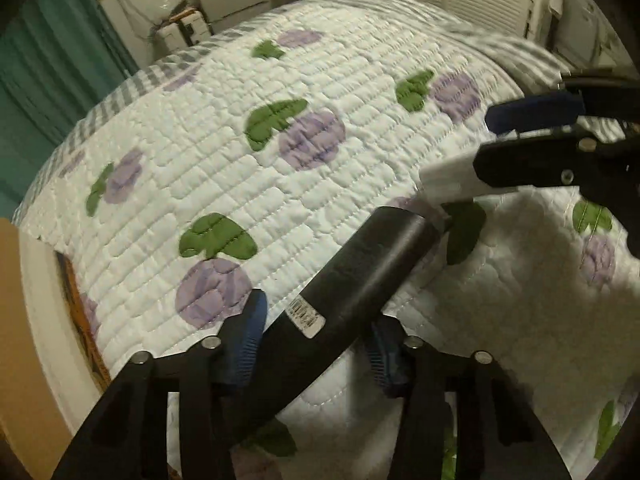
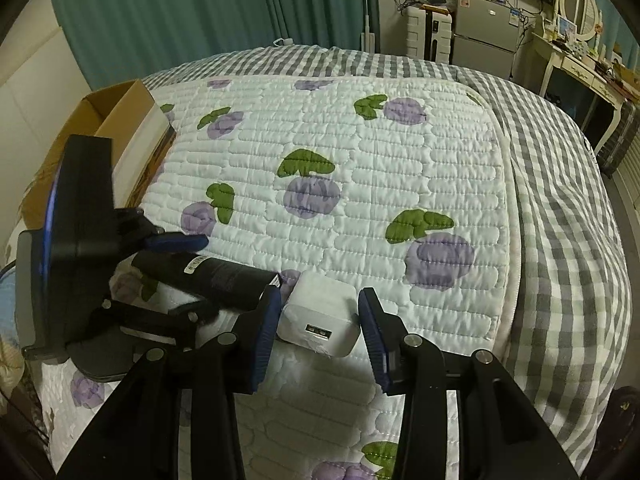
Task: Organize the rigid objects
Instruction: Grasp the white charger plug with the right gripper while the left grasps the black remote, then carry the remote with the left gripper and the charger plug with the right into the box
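Note:
A black cylinder (image 1: 352,292) with a white barcode label lies between the blue pads of my left gripper (image 1: 316,340), which is closed around it; it also shows in the right wrist view (image 2: 216,280). A white charger block (image 2: 320,320) with a USB port lies on the quilt between the fingers of my right gripper (image 2: 320,340), which is open around it with gaps on both sides. In the left wrist view the charger (image 1: 448,184) sits at the cylinder's far end, with the right gripper (image 1: 492,140) over it.
A floral quilt (image 2: 360,184) covers the bed over a grey checked blanket (image 2: 560,200). An open cardboard box (image 2: 108,120) stands at the bed's left edge. Green curtains hang behind; a desk and small fridge stand at the far right.

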Available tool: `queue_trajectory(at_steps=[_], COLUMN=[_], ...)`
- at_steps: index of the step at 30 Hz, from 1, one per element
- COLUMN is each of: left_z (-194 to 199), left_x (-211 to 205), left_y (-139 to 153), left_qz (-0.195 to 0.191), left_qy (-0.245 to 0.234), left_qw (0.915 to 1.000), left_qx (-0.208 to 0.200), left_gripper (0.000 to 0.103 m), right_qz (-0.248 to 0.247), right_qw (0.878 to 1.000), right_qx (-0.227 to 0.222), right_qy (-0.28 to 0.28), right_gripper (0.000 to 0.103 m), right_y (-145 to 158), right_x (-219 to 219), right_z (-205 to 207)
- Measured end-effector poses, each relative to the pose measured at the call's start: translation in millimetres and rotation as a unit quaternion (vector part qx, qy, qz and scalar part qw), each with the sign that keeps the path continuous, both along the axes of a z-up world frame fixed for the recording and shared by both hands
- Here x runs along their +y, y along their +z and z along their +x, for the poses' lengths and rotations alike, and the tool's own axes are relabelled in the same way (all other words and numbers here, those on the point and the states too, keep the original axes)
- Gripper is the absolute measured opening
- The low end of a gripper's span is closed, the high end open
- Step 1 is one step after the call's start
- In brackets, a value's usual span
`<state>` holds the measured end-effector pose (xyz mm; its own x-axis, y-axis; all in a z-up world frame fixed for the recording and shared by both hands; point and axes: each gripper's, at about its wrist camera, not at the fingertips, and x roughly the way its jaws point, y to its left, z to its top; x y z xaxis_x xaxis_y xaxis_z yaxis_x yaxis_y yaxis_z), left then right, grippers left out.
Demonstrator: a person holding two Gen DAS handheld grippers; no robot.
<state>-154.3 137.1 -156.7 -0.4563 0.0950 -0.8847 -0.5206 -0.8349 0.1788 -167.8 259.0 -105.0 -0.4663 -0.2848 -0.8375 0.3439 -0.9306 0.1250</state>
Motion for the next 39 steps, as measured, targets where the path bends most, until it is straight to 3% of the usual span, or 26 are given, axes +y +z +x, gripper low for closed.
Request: queue_trajectory(at_steps=[8, 14, 16, 20, 24, 25, 26, 27, 28, 29, 32, 39], left_z=[7, 8, 14, 27, 36, 37, 36, 35, 33, 32, 25, 5], left_x=[-20, -52, -62, -82, -92, -94, -96, -97, -97, -96, -92, -78], left_y=[50, 97, 111, 143, 151, 150, 148, 144, 140, 136, 120, 86], left_qz=[0.032, 0.067, 0.079, 0.098, 0.098, 0.1, 0.102, 0.105, 0.109, 0.111, 0.111, 0.101], left_qy=[0.061, 0.106, 0.111, 0.12, 0.122, 0.124, 0.127, 0.131, 0.133, 0.134, 0.135, 0.134], left_qw=[0.9963, 0.9889, 0.9862, 0.9819, 0.9816, 0.9813, 0.9811, 0.9809, 0.9809, 0.981, 0.9822, 0.9849], left_qx=[0.052, 0.081, 0.093, 0.108, 0.109, 0.108, 0.104, 0.097, 0.091, 0.085, 0.068, 0.041], left_gripper=[0.022, 0.019, 0.019, 0.019, 0.019, 0.019, 0.019, 0.019, 0.019, 0.019, 0.019, 0.019], right_qz=[0.002, 0.009, 0.006, 0.031, 0.039, 0.037, 0.04, 0.051, 0.054, 0.052, 0.045, 0.055], right_qw=[1.0, 0.999, 0.998, 0.996, 0.996, 0.997, 0.998, 0.998, 0.998, 0.998, 0.999, 0.997], right_qx=[0.018, 0.041, 0.056, 0.085, 0.078, 0.065, 0.05, 0.041, 0.031, 0.026, -0.017, -0.055], right_qy=[0.002, 0.007, 0.015, 0.021, 0.028, 0.031, 0.028, 0.017, 0.007, 0.002, -0.007, -0.014], right_gripper=[0.039, 0.036, 0.0, 0.0, 0.0, 0.001, 0.012, 0.036, 0.046, 0.049, 0.049, 0.05], right_y=[18, 46, 63, 94, 98, 93, 85, 77, 68, 62, 35, -23], right_x=[-8, -23, -31, -52, -70, -74, -77, -79, -79, -76, -74, -76], right_z=[3, 9, 13, 18, 15, 13, 10, 7, 5, 4, -1, -21])
